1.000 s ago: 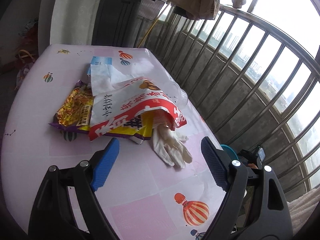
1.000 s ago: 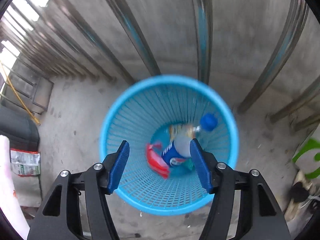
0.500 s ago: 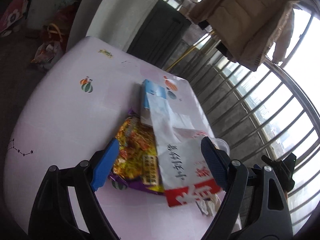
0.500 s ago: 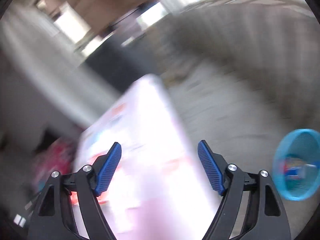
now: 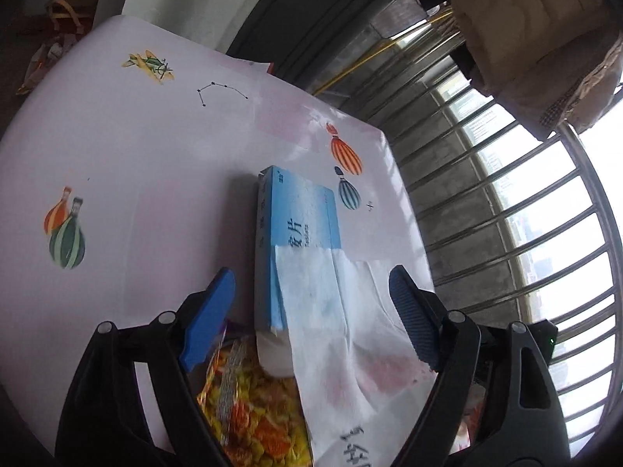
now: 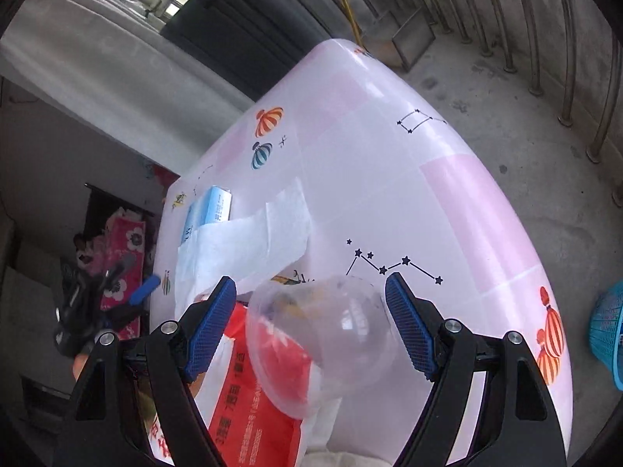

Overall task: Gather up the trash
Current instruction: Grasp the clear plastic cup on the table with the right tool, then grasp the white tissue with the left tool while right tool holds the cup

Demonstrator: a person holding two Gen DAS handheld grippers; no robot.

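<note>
A trash pile lies on the pink table (image 5: 148, 148). A blue box (image 5: 300, 210) has a white tissue (image 5: 331, 311) draped over its near end, beside a yellow snack wrapper (image 5: 253, 420). My left gripper (image 5: 311, 292) hovers open above the box and tissue, touching nothing. In the right wrist view a clear plastic cup (image 6: 323, 342) lies on its side on a red and white bag (image 6: 253, 420). My right gripper (image 6: 309, 292) is open, its fingers on either side of the cup and apart from it. The tissue (image 6: 249, 241) and box (image 6: 210, 210) lie beyond.
A blue mesh basket (image 6: 607, 334) stands on the concrete floor past the table's right edge. A metal railing (image 5: 506, 202) runs along the balcony, with a dark cabinet (image 5: 311, 11) behind the table. One blue finger (image 6: 145, 289) of my left gripper shows at the table's left side.
My right gripper swung up from over the blue basket, where a bottle lay, to the table and its jaws widened. My left gripper moved forward over the pile to the blue box.
</note>
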